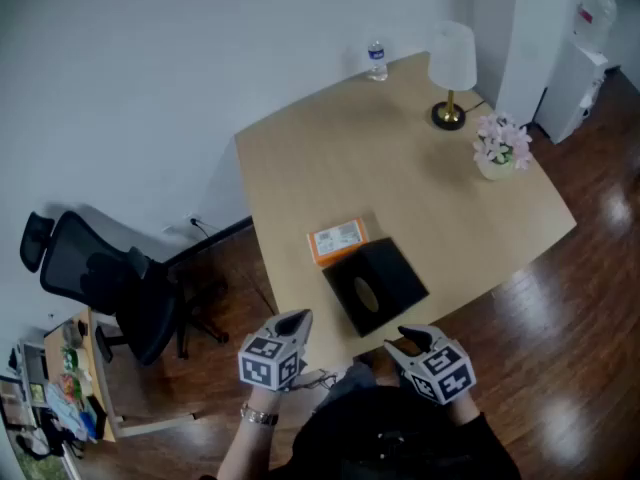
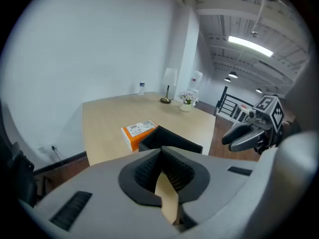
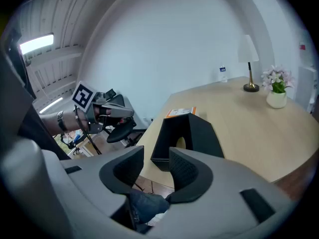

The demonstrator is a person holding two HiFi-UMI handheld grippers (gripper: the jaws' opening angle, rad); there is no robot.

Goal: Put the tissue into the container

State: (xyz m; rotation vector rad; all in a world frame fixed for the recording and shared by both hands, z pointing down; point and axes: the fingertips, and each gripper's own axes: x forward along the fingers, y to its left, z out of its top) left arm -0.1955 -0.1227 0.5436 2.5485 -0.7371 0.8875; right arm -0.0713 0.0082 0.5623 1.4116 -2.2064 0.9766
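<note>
The left gripper has its jaws pressed together on nothing, and the right gripper holds its jaws apart and empty; both hang just before the near edge of the table. The orange tissue pack lies flat with its white label upward, its long axis along the far side of the black container, which it touches, and the container's oval opening faces up. On the far part of the light wooden table stand a lamp, a flower pot and a water bottle, with a white wall behind, dark wood floor around and an office chair at the left.
</note>
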